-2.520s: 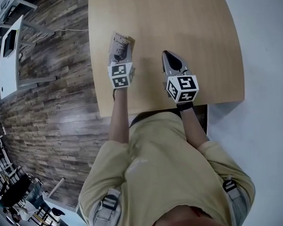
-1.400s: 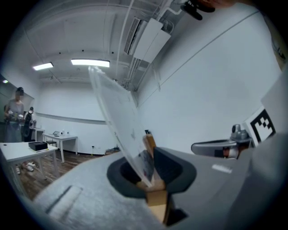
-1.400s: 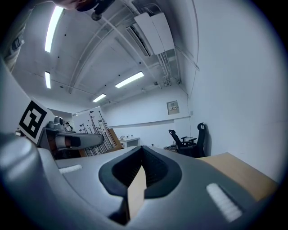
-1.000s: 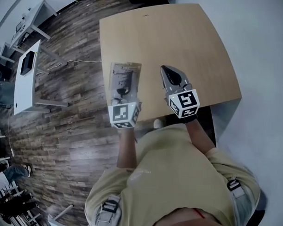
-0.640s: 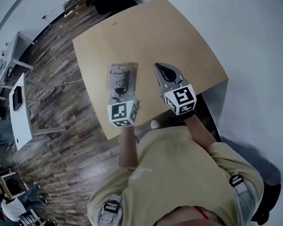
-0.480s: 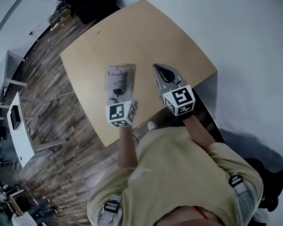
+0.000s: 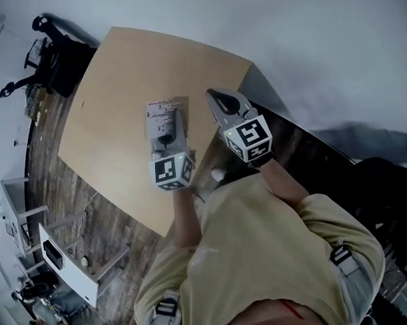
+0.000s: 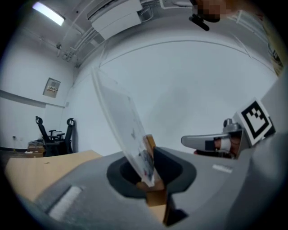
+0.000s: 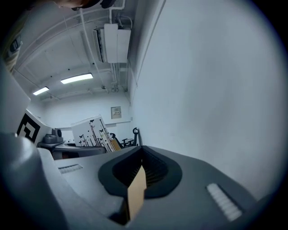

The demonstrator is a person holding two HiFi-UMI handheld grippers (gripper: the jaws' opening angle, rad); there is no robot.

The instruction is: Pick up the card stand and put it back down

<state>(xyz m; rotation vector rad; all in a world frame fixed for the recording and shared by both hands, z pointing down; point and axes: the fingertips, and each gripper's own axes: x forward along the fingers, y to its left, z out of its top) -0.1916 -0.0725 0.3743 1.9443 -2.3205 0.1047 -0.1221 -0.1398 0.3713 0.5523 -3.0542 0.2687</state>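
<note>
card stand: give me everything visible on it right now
The card stand is a clear acrylic panel on a small light wooden base. It holds a white card printed with black stems and butterflies. The left gripper is shut on the base, and nothing else touches the stand. In the left gripper view, the panel rises from the jaws leaning left. In the head view it hangs over the wooden table, apparently clear of it.
</note>
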